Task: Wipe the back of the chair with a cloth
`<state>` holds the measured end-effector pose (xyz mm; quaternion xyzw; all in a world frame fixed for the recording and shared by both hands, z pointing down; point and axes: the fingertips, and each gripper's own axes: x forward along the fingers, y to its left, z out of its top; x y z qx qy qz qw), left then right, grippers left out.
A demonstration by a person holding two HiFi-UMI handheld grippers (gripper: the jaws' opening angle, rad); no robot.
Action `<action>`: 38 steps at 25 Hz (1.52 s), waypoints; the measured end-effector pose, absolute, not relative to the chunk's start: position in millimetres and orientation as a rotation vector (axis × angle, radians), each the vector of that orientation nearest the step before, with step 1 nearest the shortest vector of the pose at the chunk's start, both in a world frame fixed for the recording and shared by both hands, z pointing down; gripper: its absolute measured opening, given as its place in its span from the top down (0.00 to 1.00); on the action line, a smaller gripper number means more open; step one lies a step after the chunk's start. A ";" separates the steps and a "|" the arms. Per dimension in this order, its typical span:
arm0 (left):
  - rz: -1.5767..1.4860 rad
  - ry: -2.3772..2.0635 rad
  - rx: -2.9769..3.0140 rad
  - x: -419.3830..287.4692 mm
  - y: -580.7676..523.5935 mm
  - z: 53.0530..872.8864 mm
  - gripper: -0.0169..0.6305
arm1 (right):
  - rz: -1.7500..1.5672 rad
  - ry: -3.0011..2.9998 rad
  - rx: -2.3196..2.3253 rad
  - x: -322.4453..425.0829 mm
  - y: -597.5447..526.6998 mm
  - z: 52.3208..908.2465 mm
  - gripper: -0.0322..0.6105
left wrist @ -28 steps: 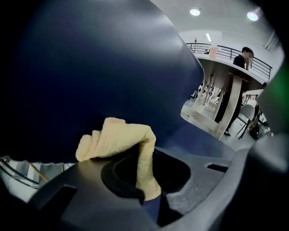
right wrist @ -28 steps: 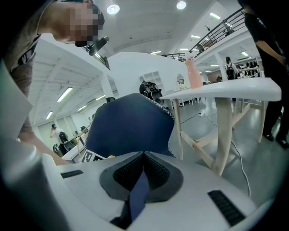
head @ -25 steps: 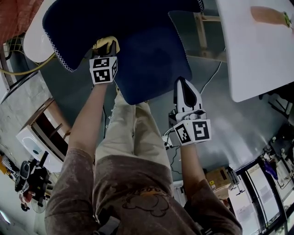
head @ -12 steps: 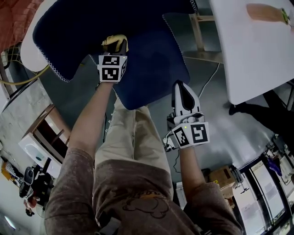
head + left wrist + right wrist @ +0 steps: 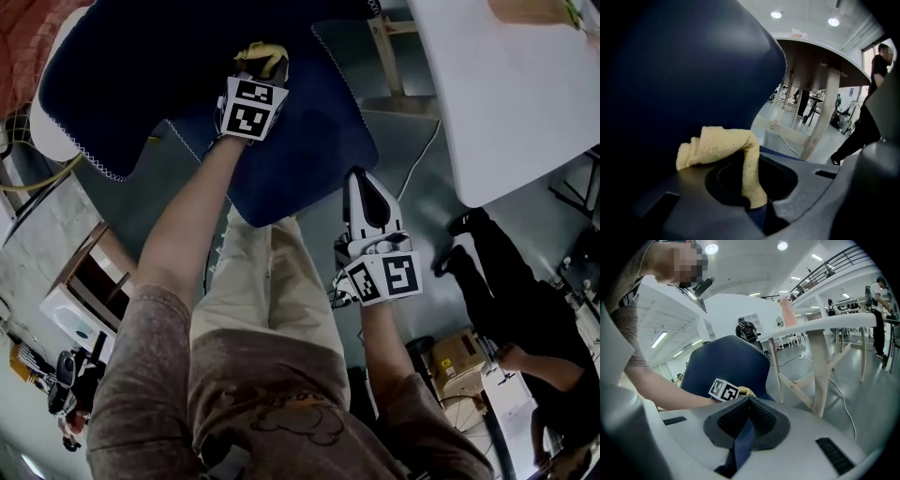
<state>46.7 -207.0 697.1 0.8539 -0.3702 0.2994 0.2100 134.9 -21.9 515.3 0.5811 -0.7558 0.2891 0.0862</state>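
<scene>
The left hand-held gripper (image 5: 260, 66) is pinching a folded yellow cloth (image 5: 717, 147) and holds it against the dark navy chair back (image 5: 141, 66), while the right hand-held gripper (image 5: 364, 183), jaws pressed together, clamps the near edge of the navy chair seat (image 5: 300, 141) beside the white desk (image 5: 506, 103).

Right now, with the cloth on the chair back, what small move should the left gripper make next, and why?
Probably slide the left gripper sideways along the chair back, keeping light pressure. Its jaws are shut on the yellow cloth, which lies against the blue backrest, and much bare backrest shows beside it.
</scene>
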 end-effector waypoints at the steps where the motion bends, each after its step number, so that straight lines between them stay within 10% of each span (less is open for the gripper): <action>1: 0.835 -1.022 2.392 53.6 -210.1 696.3 0.89 | 0.863 -2.248 1.738 136.5 -21.0 515.8 0.91; 21: 0.848 -0.712 2.647 164.8 -220.2 671.4 0.89 | 0.885 -2.202 1.803 157.0 -8.2 515.2 0.91; 38: 0.715 -0.813 2.727 80.6 -158.7 554.0 0.89 | 0.804 -2.285 1.755 146.0 -14.4 468.1 0.91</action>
